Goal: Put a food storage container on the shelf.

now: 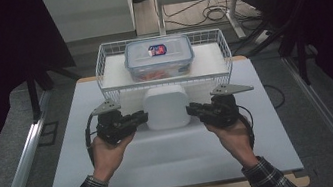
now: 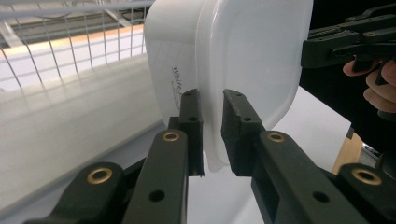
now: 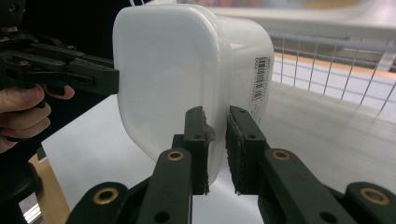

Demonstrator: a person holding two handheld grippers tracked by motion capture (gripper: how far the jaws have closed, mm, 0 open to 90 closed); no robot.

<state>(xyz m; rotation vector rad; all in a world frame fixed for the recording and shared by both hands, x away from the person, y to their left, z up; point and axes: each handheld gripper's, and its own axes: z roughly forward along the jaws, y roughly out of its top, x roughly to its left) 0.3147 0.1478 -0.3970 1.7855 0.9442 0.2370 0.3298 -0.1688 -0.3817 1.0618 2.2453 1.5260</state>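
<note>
A white, rounded plastic tub [image 1: 166, 106] sits at the middle of the white table board, between my two grippers. On its left side, my left gripper [image 1: 141, 118] is shut on the tub's thin rim. The left gripper view shows the tub [image 2: 247, 51] with its rim pinched between the jaws of that gripper [image 2: 212, 100]. My right gripper [image 1: 193, 110] is shut on the rim at the right side. In the right gripper view the tub [image 3: 159, 70] carries a barcode label, and the right gripper [image 3: 215, 116] clamps its edge. Whether the tub rests on the board or hangs just above it, I cannot tell.
A white wire basket [image 1: 104, 65] stands directly behind the tub on the table's far edge. Inside it is a clear box with a blue-edged lid [image 1: 158, 56] and orange contents. The white board [image 1: 174, 158] stretches toward the person. Cables lie on the floor beyond.
</note>
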